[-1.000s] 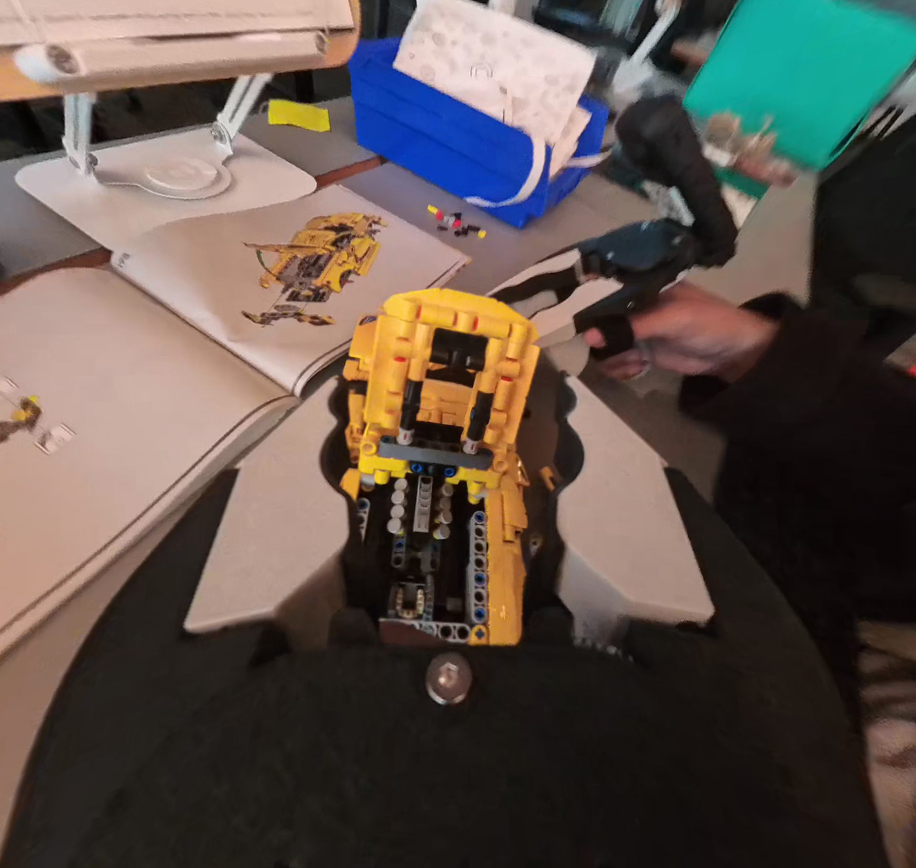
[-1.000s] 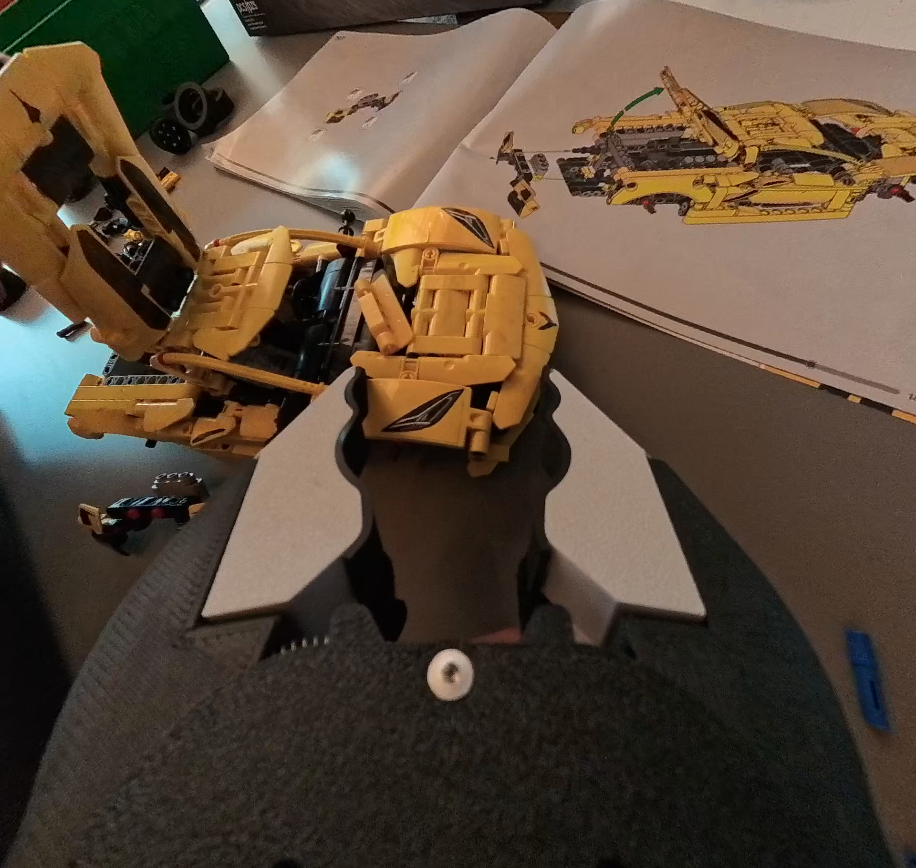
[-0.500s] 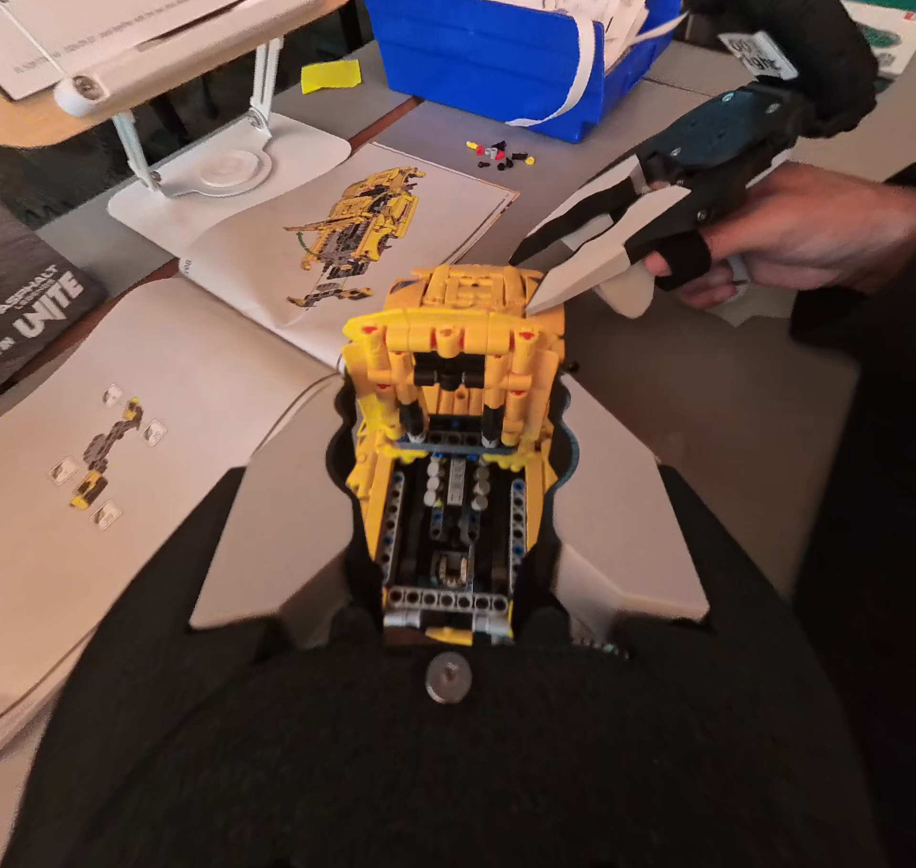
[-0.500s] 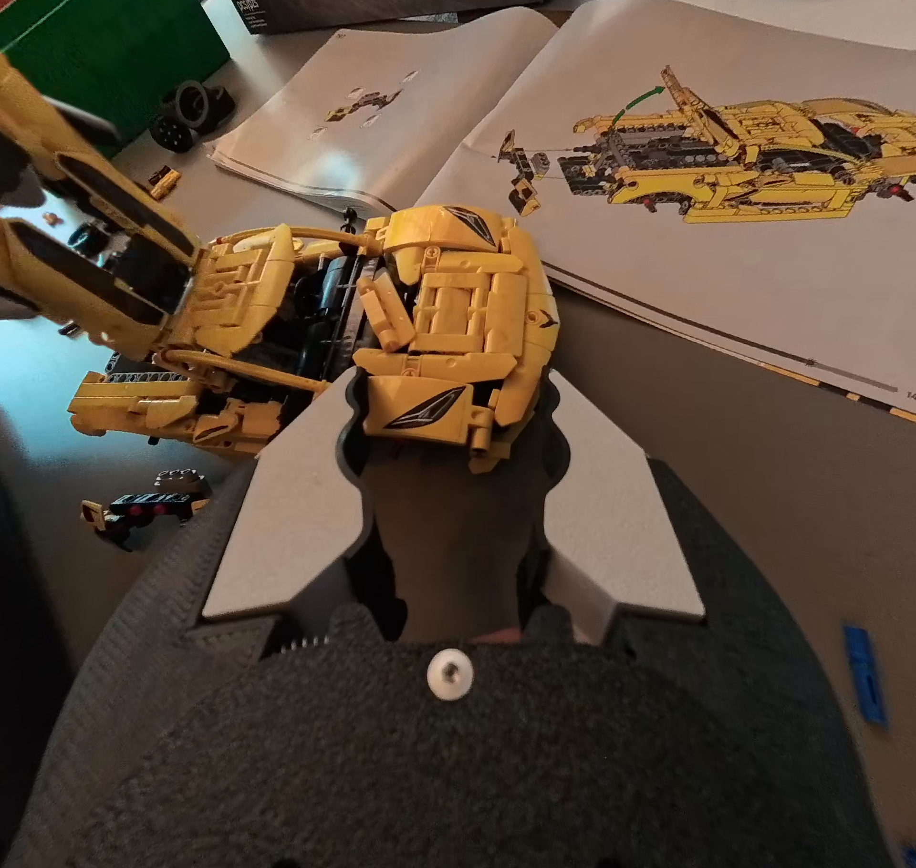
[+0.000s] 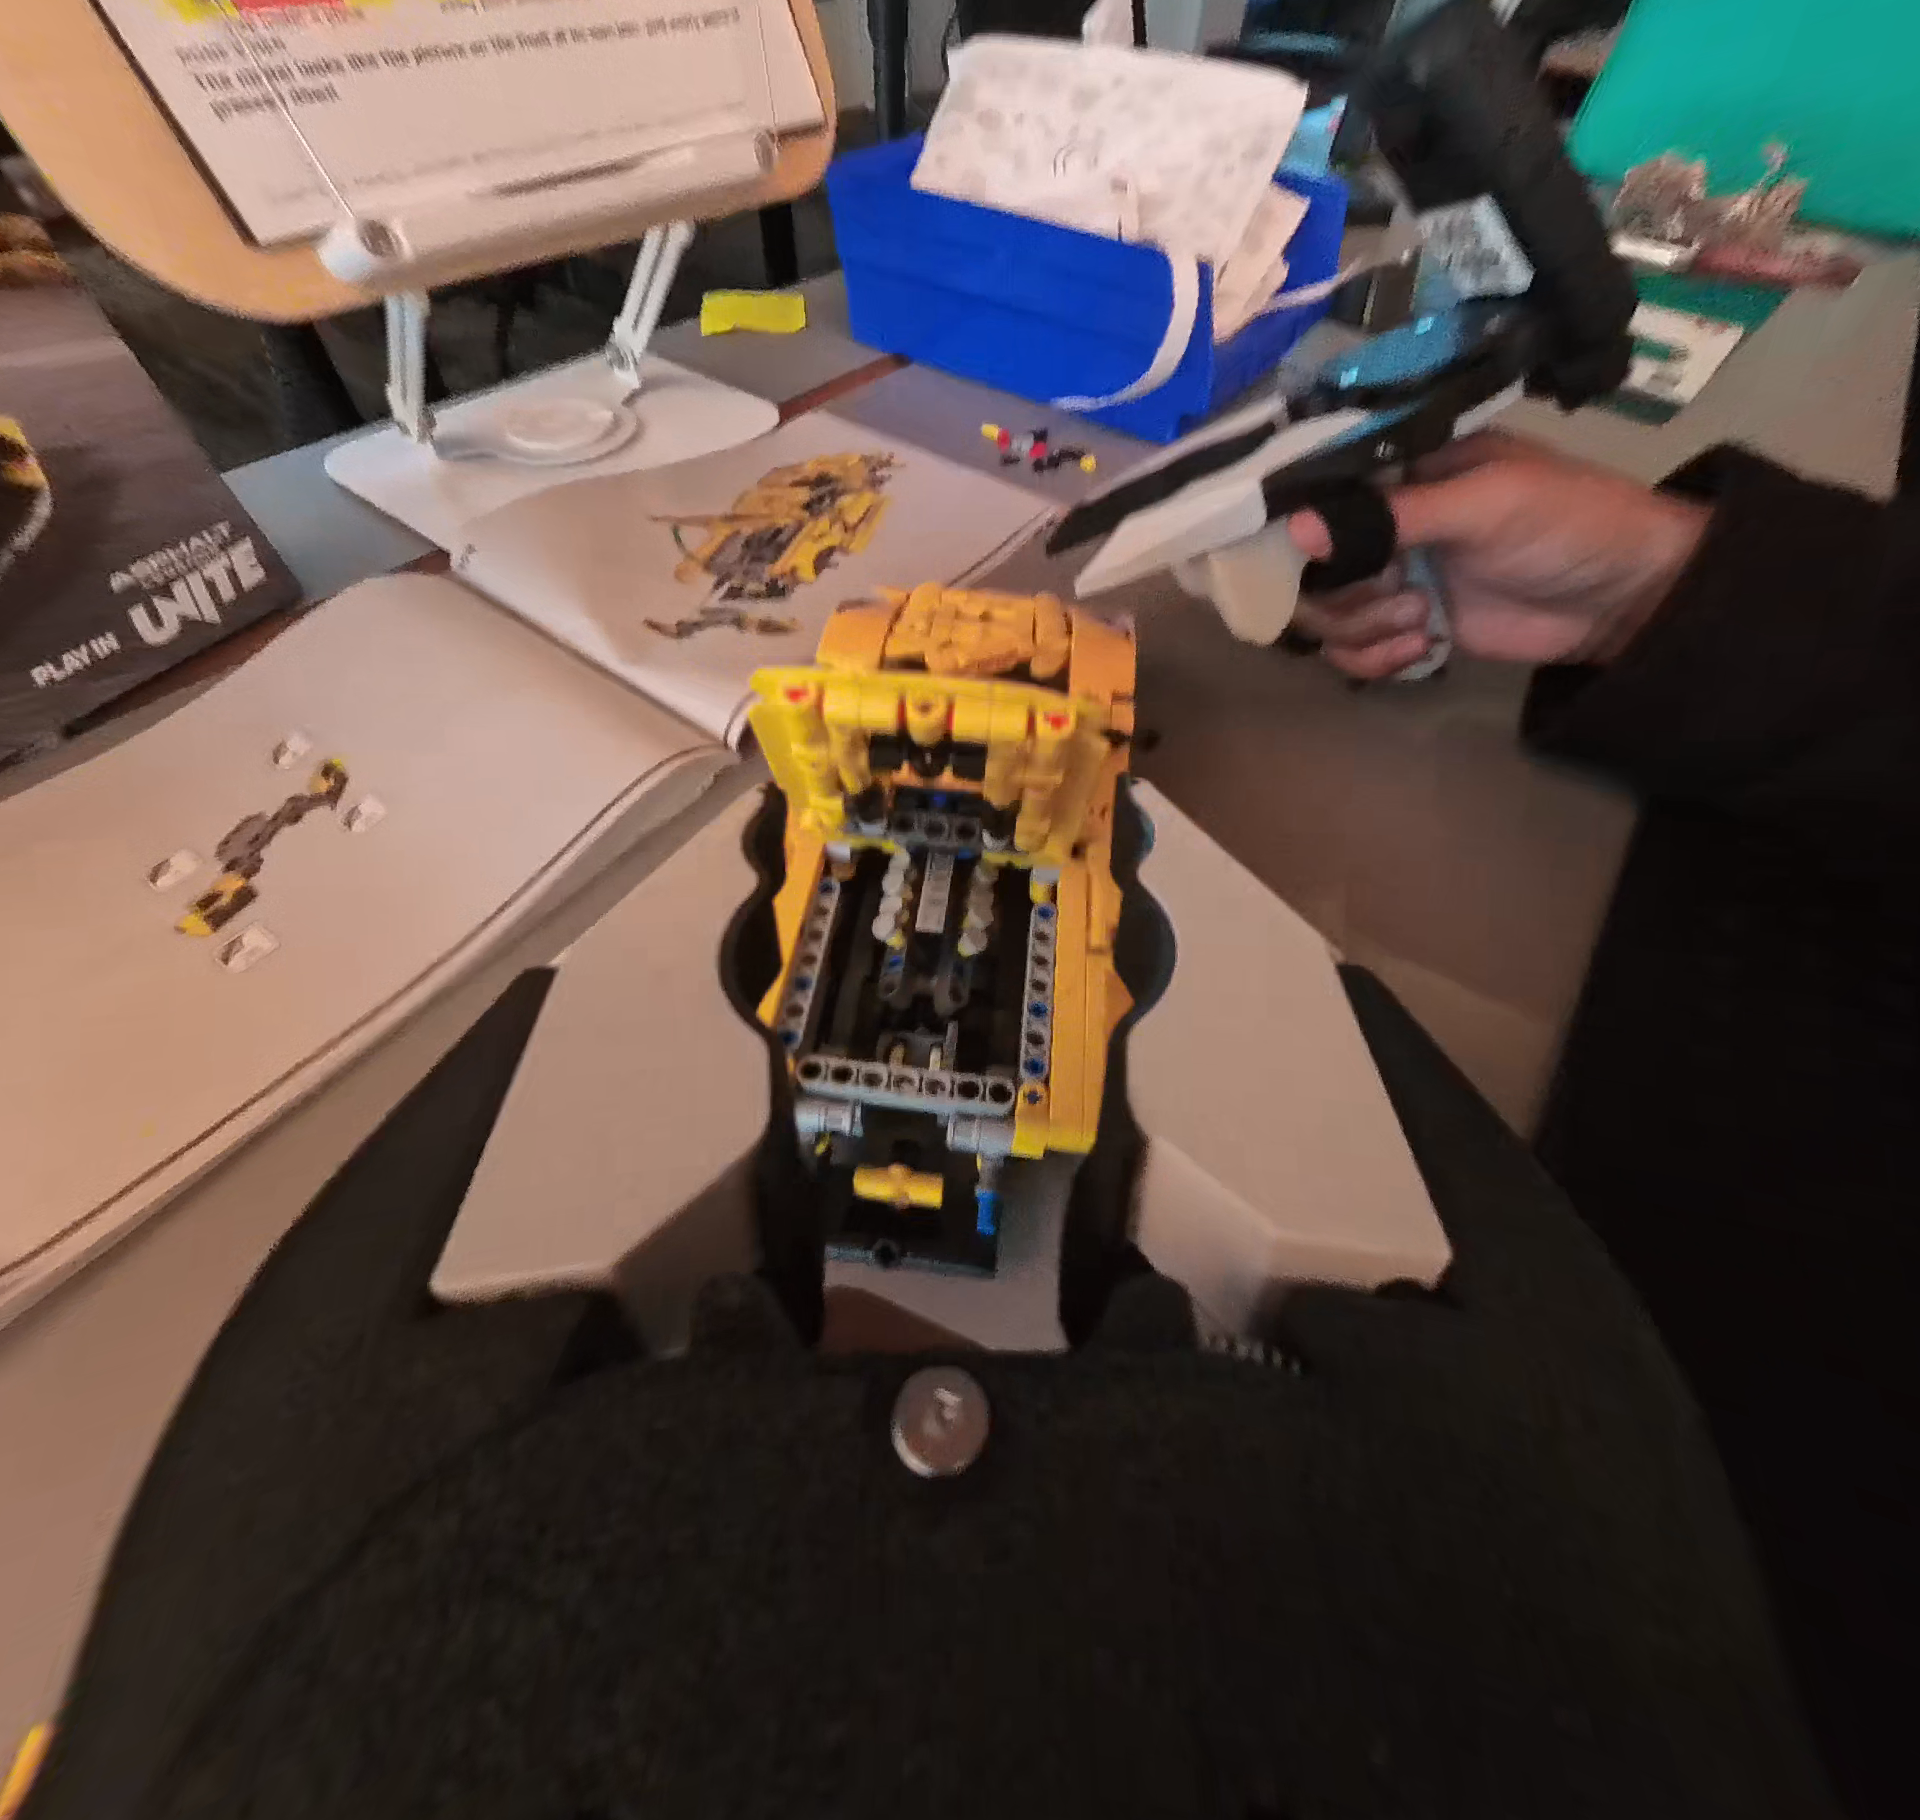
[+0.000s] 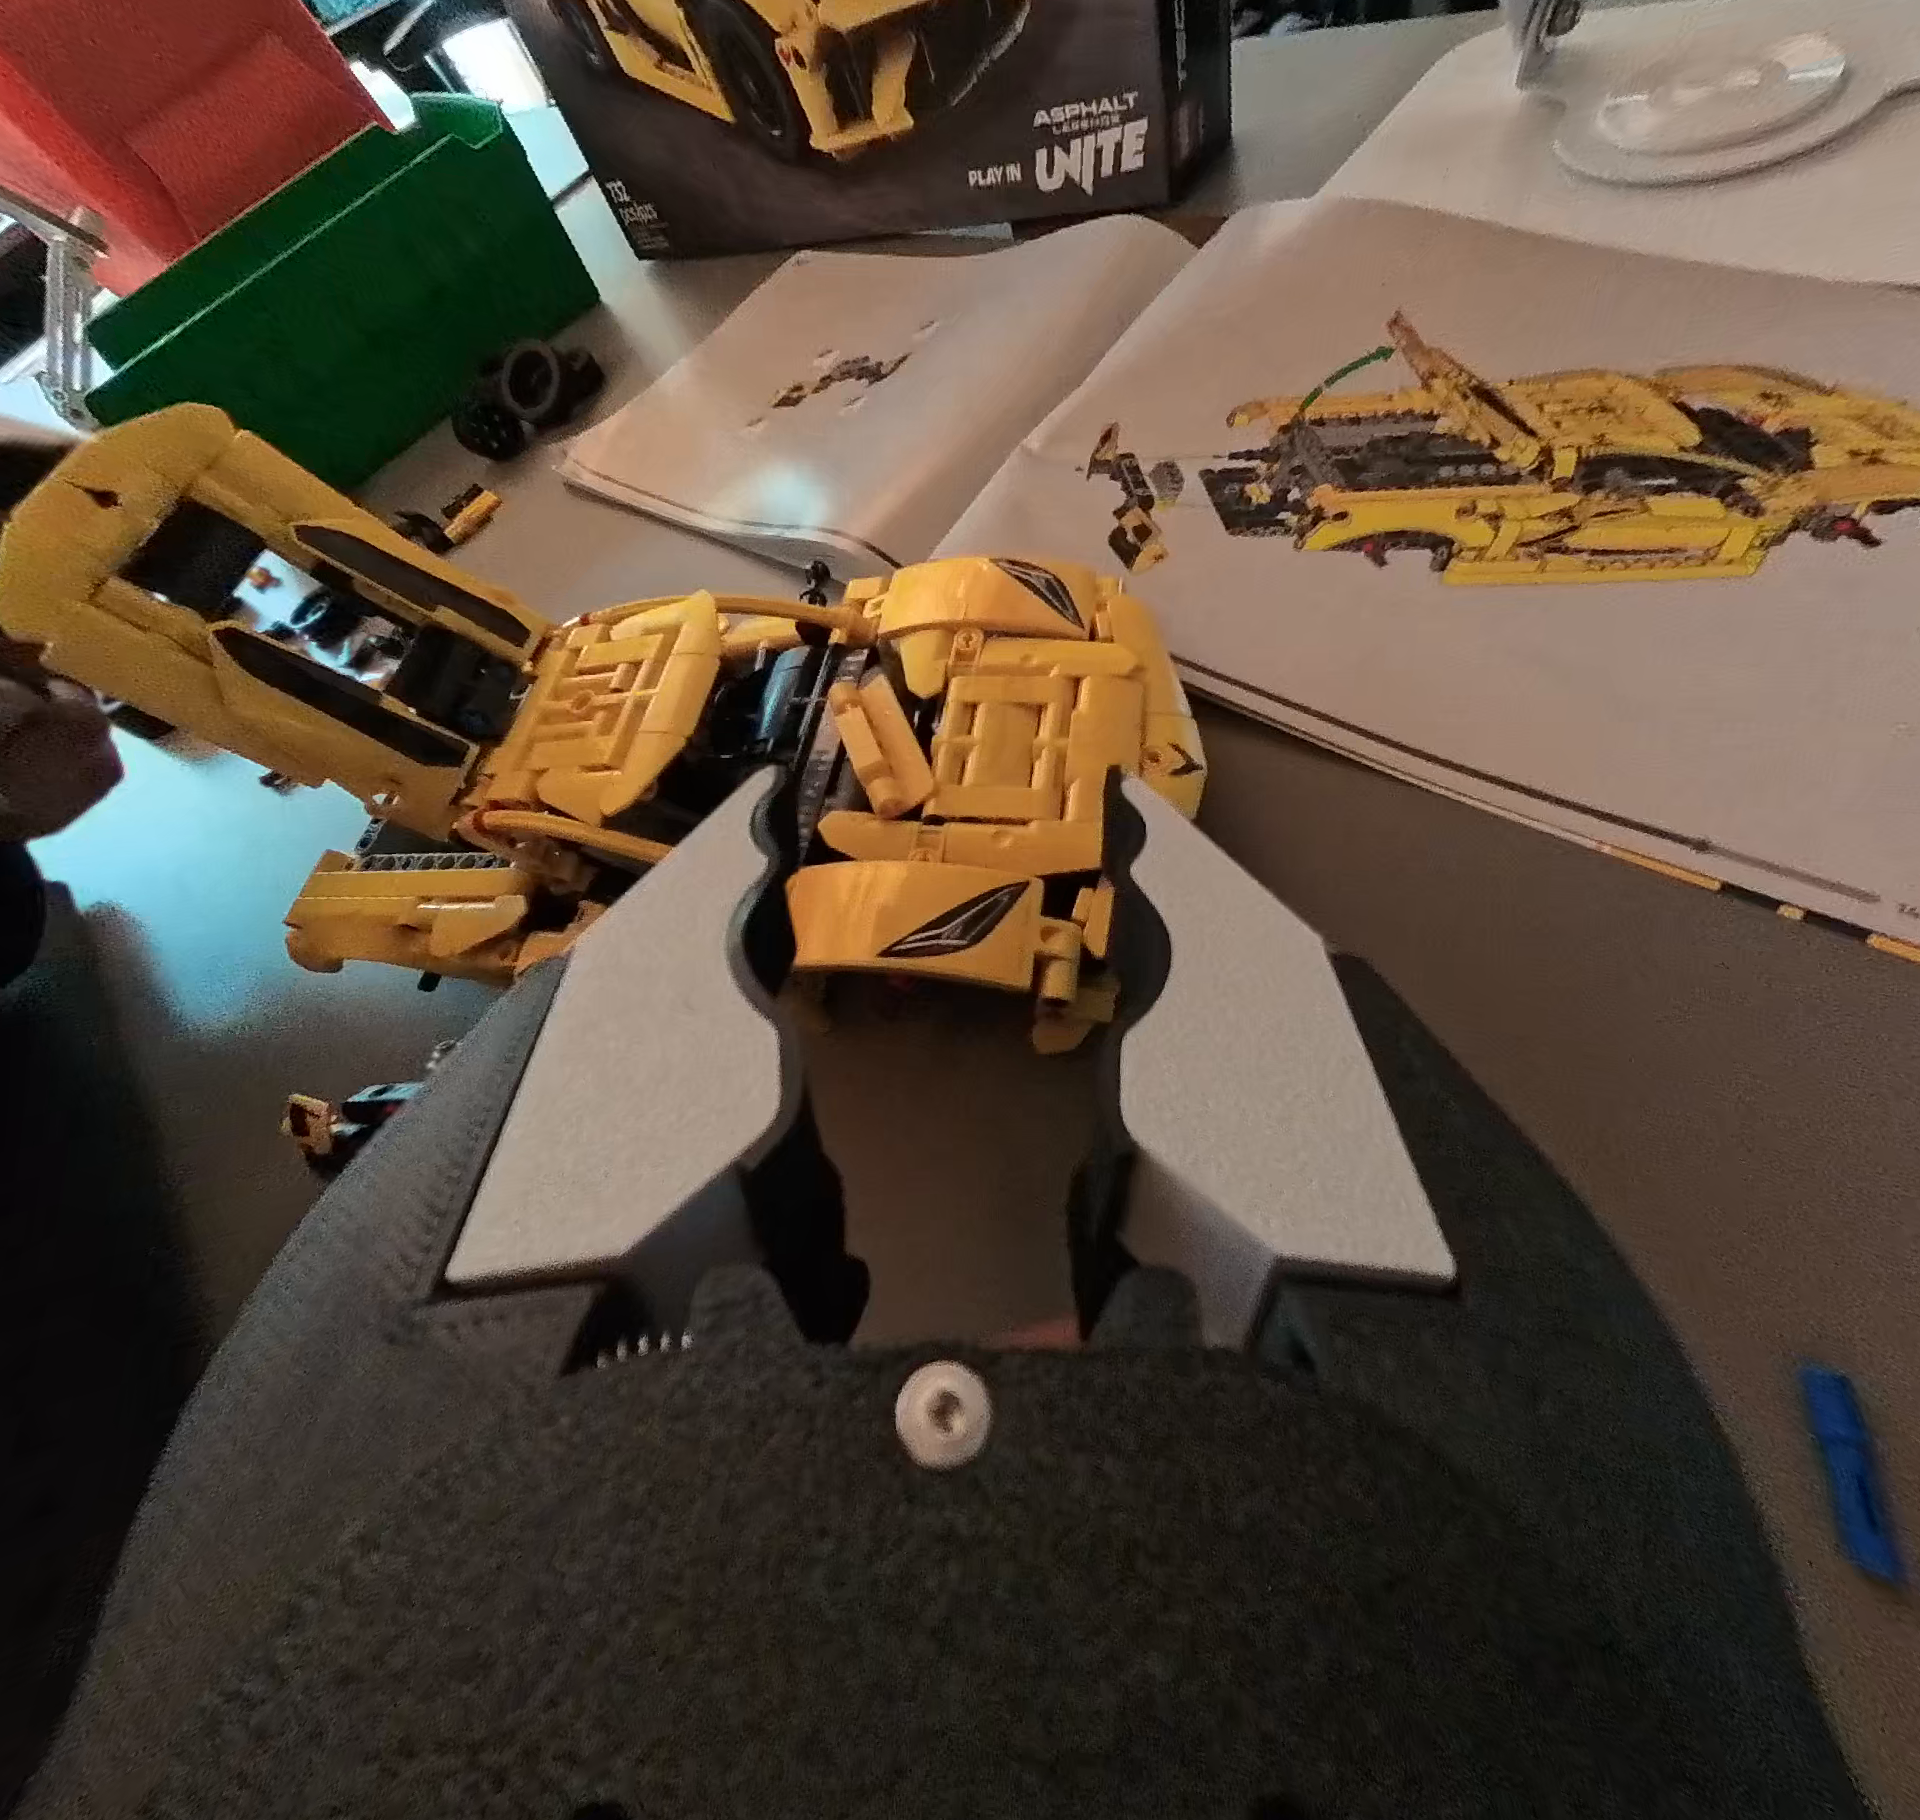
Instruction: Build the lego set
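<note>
A half-built yellow lego car (image 5: 935, 939) lies on the grey table, its rear engine cover (image 5: 914, 721) raised. My left gripper (image 5: 945, 814) is shut on the car's rear, fingers on both flanks, the black engine bay between them. In the right wrist view the car (image 6: 987, 762) runs left to right, the cover (image 6: 208, 607) up at the left. My right gripper (image 6: 945, 794) is open, and the car's near front corner shows between its fingers. In the left wrist view the right gripper (image 5: 1075, 560) hovers just above the car's front, held by a hand (image 5: 1538, 555).
The open instruction book (image 6: 1455, 627) lies beyond the car, with the set's box (image 6: 883, 56) behind it. A green bin (image 6: 343, 284) and black wheels (image 6: 530, 388) stand at the left. A blue bin (image 5: 1018, 284), loose small parts (image 5: 1039, 445) and a document stand (image 5: 540, 420) are at the back.
My left gripper has tilted around the car's rear while keeping hold of it. The raised cover has swung. My right gripper has lifted slightly from the car's front.
</note>
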### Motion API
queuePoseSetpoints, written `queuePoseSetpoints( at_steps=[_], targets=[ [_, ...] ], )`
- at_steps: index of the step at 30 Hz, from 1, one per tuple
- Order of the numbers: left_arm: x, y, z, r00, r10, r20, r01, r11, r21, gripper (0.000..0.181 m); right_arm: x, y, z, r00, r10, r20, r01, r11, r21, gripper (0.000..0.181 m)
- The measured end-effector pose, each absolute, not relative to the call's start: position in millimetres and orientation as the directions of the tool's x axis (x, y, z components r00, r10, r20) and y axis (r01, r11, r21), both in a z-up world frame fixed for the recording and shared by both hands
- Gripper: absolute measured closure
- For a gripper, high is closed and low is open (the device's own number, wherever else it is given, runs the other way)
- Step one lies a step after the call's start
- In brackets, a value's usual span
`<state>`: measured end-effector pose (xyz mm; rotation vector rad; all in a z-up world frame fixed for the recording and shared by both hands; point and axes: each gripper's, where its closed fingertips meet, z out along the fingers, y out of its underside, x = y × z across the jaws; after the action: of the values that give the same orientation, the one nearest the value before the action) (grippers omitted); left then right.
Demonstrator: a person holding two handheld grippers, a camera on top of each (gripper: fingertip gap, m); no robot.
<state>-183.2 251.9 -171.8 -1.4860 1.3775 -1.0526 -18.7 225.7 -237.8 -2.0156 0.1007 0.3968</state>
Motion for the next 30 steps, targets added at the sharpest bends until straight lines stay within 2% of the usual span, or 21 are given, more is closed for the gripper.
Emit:
queuePoseSetpoints(
  at_steps=[4, 15, 21, 30],
  targets=[
    [-166.7, 259.5, -160.5, 0.044, -0.999, 0.006, -0.283, -0.018, -0.959, 0.11, -17.7, 224.4, -242.0, 0.943, 0.094, -0.32, -0.24, -0.476, -0.846, 0.122],
    [-183.6, 257.4, -184.9, -0.01, -1.0, -0.023, -0.333, 0.025, -0.942, 0.109, -17.3, 222.2, -246.2, 0.946, 0.091, -0.312, -0.231, -0.484, -0.844, 0.122],
    [-199.7, 260.0, -209.5, 0.015, -1.0, -0.006, -0.352, 0.001, -0.936, 0.114, -19.7, 222.3, -249.6, 0.947, 0.096, -0.306, -0.222, -0.495, -0.84, 0.122],
    [-204.8, 259.7, -215.5, 0.009, -0.998, 0.068, -0.309, -0.067, -0.949, 0.114, -18.4, 221.7, -251.2, 0.951, 0.092, -0.296, -0.214, -0.497, -0.841, 0.122]
  ],
)
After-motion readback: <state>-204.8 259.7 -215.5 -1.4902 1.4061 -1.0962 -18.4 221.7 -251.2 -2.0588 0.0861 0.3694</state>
